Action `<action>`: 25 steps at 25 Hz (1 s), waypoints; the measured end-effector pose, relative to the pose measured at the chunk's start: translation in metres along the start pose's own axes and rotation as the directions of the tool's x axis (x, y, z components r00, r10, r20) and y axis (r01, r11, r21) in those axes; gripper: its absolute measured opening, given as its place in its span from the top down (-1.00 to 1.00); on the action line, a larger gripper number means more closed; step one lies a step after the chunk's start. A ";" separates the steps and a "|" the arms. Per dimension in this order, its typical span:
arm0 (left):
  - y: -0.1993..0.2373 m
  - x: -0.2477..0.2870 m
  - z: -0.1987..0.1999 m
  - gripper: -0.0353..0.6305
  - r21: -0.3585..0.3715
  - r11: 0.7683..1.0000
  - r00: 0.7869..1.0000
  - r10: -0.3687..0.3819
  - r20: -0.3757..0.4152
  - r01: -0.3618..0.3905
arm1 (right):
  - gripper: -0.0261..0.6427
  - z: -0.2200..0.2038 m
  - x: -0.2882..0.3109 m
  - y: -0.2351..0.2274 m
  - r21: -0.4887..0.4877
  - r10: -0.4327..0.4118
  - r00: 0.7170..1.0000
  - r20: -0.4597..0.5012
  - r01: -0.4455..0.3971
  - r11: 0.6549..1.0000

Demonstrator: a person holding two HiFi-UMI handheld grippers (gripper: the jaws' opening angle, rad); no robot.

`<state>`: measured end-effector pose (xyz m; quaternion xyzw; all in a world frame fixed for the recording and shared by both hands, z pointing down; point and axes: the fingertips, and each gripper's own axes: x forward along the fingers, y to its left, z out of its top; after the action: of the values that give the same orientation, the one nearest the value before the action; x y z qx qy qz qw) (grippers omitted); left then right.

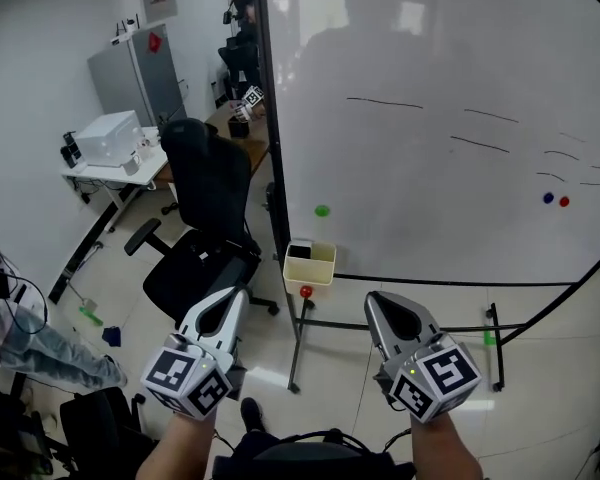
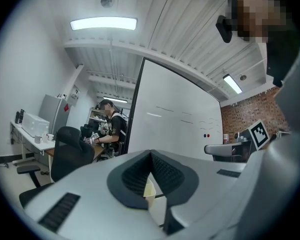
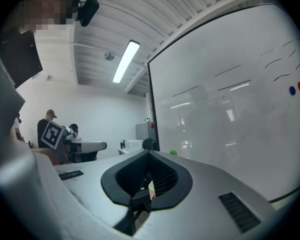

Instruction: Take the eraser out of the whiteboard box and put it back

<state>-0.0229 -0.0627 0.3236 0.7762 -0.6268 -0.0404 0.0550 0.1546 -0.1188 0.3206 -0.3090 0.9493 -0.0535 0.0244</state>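
A pale yellow whiteboard box (image 1: 309,265) hangs at the lower left corner of the whiteboard (image 1: 440,138). The black eraser (image 1: 300,252) lies inside it. My left gripper (image 1: 232,296) is held below and left of the box, my right gripper (image 1: 377,300) below and right of it; both are apart from the box, shut and holding nothing. A sliver of the box (image 2: 150,190) shows between the jaws of my left gripper (image 2: 151,156) in the left gripper view. The right gripper view shows my right gripper (image 3: 149,155) pointing along the board, the box edge (image 3: 151,188) beyond its jaws.
A black office chair (image 1: 205,230) stands just left of the board's stand (image 1: 298,348). A red magnet (image 1: 305,292) sits under the box, a green one (image 1: 322,210) above it. A desk with a white printer (image 1: 108,136) is far left; a person (image 2: 110,124) sits behind.
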 end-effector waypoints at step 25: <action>0.218 0.134 -0.011 0.81 -0.030 0.961 0.958 -0.276 -0.082 0.274 | 0.74 -0.061 0.244 -0.024 0.007 -0.319 0.940 -0.120 0.322 0.947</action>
<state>-0.2046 -0.2383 0.3647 0.8563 -0.5094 -0.0202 0.0829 -0.0336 -0.2763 0.3809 -0.4551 0.8854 -0.0876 -0.0363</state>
